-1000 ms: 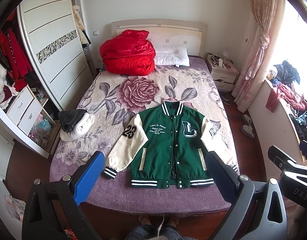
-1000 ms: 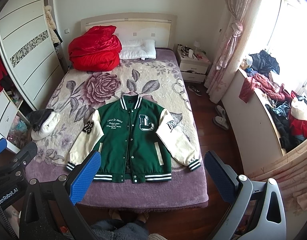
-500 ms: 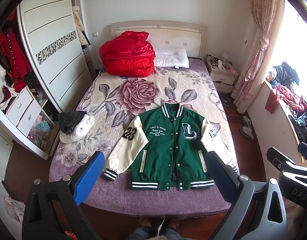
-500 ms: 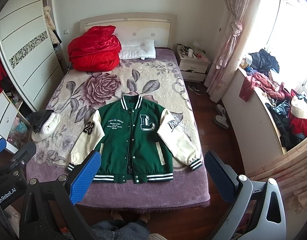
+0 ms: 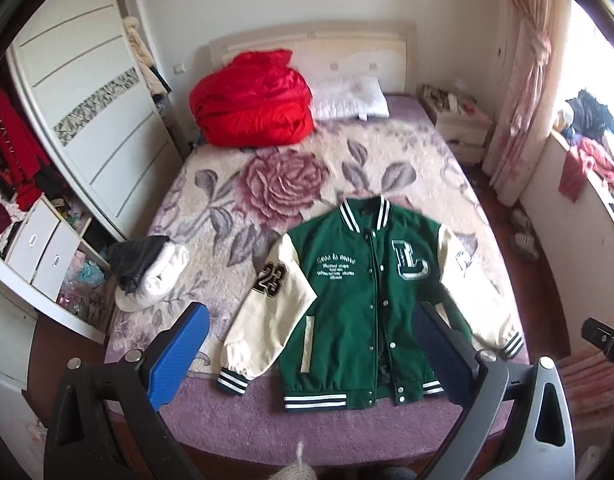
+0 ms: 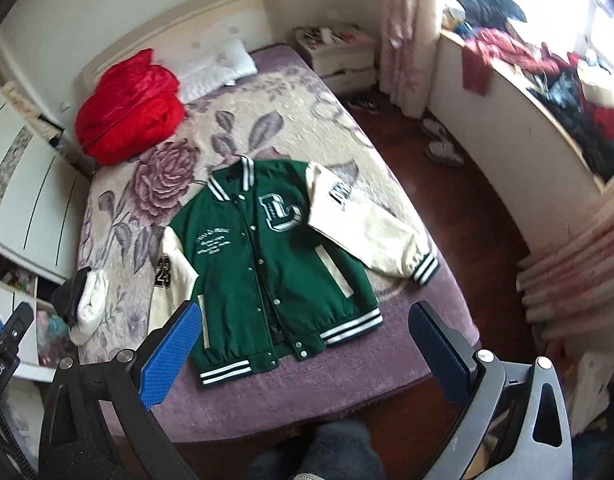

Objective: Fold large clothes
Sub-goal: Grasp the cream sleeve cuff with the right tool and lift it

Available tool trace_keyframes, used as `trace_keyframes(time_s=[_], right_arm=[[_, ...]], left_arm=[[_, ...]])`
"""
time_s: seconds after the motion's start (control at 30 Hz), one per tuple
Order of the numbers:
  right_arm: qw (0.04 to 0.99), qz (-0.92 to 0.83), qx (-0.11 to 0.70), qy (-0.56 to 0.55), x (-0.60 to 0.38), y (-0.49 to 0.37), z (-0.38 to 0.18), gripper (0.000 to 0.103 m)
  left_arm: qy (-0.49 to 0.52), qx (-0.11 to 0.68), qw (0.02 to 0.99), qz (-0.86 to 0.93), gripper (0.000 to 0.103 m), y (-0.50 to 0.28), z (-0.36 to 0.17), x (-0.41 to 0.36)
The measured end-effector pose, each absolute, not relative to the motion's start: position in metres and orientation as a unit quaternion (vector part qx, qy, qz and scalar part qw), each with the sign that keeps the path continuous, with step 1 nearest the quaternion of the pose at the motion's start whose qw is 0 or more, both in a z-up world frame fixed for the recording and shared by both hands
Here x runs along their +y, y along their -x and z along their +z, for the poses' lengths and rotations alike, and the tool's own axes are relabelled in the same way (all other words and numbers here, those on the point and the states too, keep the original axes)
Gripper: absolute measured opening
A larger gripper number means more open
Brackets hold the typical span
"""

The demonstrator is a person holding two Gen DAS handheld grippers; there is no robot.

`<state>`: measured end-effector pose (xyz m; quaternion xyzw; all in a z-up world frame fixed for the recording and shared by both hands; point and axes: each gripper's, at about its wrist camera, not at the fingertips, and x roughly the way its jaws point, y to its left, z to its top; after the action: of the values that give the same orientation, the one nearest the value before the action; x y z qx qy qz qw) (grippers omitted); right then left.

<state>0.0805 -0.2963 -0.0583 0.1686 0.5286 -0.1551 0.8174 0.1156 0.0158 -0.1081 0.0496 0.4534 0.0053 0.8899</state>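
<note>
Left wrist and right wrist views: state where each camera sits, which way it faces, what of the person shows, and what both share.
Left wrist: rides the left claw, above the bed's foot, facing the headboard; jaws open; the other claw's tip shows at the right edge.
Right wrist: rides the right claw, same end, tilted and turned toward the window side; jaws open; grey-clad feet below.
Shared: the green jacket spread flat on the bed, the red duvet, the white pillow.

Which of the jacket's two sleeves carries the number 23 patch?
The sleeve toward the wardrobe side, camera-left in both views; the other sleeve bears lettering instead, too blurred to read.
</note>
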Motion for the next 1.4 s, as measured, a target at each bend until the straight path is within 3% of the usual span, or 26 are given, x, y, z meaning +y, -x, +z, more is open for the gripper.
trace_keyframes(time_s=[0.03, 0.13, 0.33, 0.53, 0.67, 0.7, 0.73, 0.83, 0.9, 0.97, 1.0, 1.23, 1.4], right_arm=[[0.808, -0.167, 0.533, -0.189, -0.314, -0.081, -0.082, 0.101], [0.771, -0.209, 0.55, -0.242, -0.373, -0.088, -0.162, 0.077], [0.677, -0.266, 0.545, -0.417, -0.509, -0.09, -0.36, 0.078], [0.576, -0.255, 0.502, -0.592, -0.58, -0.1, -0.57, 0.078], [0.562, -0.263, 0.43, -0.656, -0.597, -0.111, -0.645, 0.078], [0.569, -0.261, 0.399, -0.67, -0.601, -0.115, -0.653, 0.078], [0.584, -0.266, 0.369, -0.672, -0.604, -0.119, -0.656, 0.071], [0.624, -0.273, 0.339, -0.649, -0.61, -0.141, -0.66, 0.042], [0.626, -0.262, 0.354, -0.644, -0.61, -0.16, -0.676, 0.039], [0.628, -0.268, 0.368, -0.631, -0.611, -0.173, -0.684, 0.012], [0.634, -0.273, 0.372, -0.621, -0.611, -0.18, -0.68, 0.009], [0.73, -0.262, 0.356, -0.521, -0.606, -0.265, -0.541, 0.005], [0.807, -0.173, 0.402, -0.397, -0.509, -0.381, -0.454, 0.005]], left_arm=[[-0.054, 0.465, 0.883, 0.007, 0.103, -0.128, -0.128, 0.009], [-0.063, 0.481, 0.874, 0.018, 0.103, -0.152, -0.177, -0.008], [-0.088, 0.521, 0.846, 0.068, 0.103, -0.2, -0.281, -0.05], [-0.094, 0.581, 0.803, 0.099, 0.103, -0.246, -0.405, -0.085], [-0.098, 0.606, 0.782, 0.108, 0.103, -0.258, -0.466, -0.097], [-0.098, 0.611, 0.779, 0.106, 0.103, -0.263, -0.479, -0.101], [-0.099, 0.615, 0.776, 0.104, 0.103, -0.267, -0.49, -0.106], [-0.107, 0.618, 0.773, 0.101, 0.103, -0.274, -0.518, -0.113], [-0.114, 0.619, 0.77, 0.102, 0.103, -0.282, -0.534, -0.114], [-0.117, 0.624, 0.765, 0.108, 0.103, -0.291, -0.544, -0.11], [-0.115, 0.623, 0.765, 0.113, 0.103, -0.294, -0.547, -0.104], [-0.097, 0.605, 0.773, 0.165, 0.103, -0.321, -0.542, -0.053], [-0.074, 0.604, 0.767, 0.203, 0.103, -0.335, -0.541, 0.001]])
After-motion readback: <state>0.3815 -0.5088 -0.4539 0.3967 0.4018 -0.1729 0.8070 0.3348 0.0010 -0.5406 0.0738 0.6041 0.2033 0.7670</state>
